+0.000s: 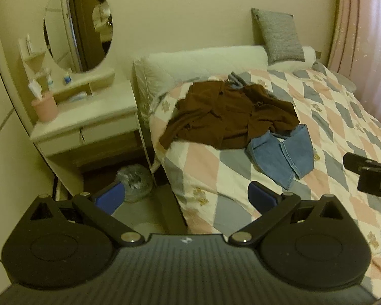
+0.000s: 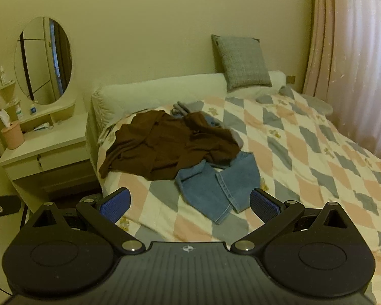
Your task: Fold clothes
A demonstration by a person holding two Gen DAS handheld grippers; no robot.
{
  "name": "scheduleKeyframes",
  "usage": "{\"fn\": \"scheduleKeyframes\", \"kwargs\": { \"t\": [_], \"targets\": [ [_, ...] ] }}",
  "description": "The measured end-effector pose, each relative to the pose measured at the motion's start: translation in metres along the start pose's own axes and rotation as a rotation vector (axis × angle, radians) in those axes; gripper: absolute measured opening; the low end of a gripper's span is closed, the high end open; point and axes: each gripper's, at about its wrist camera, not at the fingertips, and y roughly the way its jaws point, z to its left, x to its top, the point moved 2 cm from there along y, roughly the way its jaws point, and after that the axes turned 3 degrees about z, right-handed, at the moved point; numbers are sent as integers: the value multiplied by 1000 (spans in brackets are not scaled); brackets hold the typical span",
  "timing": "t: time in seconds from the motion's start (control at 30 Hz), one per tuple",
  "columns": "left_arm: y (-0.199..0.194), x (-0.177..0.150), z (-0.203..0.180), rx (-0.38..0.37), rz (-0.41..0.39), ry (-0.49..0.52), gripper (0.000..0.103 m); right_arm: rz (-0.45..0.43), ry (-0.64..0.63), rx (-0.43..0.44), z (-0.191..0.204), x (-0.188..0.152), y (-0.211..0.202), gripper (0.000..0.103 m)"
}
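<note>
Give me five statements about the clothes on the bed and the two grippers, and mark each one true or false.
1. The brown garment lies crumpled on the quilt. True.
2. The blue jeans are neatly folded on the dresser. False: they lie unfolded on the quilt, partly under the brown garment.
3. The right gripper is open and holds nothing. True.
4. The left gripper is clamped on the jeans. False: its fingers are spread apart, short of the clothes.
5. A grey cushion leans against the wall at the head of the bed. True.
</note>
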Motion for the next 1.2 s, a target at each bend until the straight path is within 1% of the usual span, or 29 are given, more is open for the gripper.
{"fn": "scheduleKeyframes", "kwargs": {
  "t": [0.07,0.17,0.23,0.3,0.4,0.47,0.53,0.63,0.73,0.87,1.0,1.03,1.1,1.17,1.2],
  "targets": [
    [6,1,-8,-14,17,-16,102,6,7,1,-8,5,8,103],
    [13,0,-19,-19,35,-17,102,-26,3,9,-18,10,16,103],
    [17,-2,-27,-6,38,-9,102,-47,5,37,-29,7,18,103],
    [21,-3,-34,-10,44,18,102,-54,27,50,-38,7,24,103],
    [30,-1,-43,20,51,41,102,-74,47,58,-50,7,36,103],
    [39,2,-46,30,69,44,102,-64,35,69,-56,7,45,103],
    [53,5,-48,21,106,41,102,-59,16,75,-60,8,55,103],
    [72,9,-49,6,142,36,102,-23,-5,108,-64,11,73,103],
    [96,18,-46,-4,157,41,102,13,8,149,-66,14,92,103],
    [136,36,-43,-28,143,94,102,58,49,173,-70,22,125,103],
    [191,63,-42,-52,122,169,102,105,84,157,-72,31,169,103],
    [206,71,-41,-59,115,185,102,119,87,149,-71,33,183,101],
    [240,87,-38,-74,118,199,102,156,91,136,-69,39,214,98],
    [274,104,-32,-94,127,200,102,206,92,156,-62,47,249,86],
    [289,112,-29,-104,129,202,102,230,93,169,-58,51,266,83]
  ]
}}
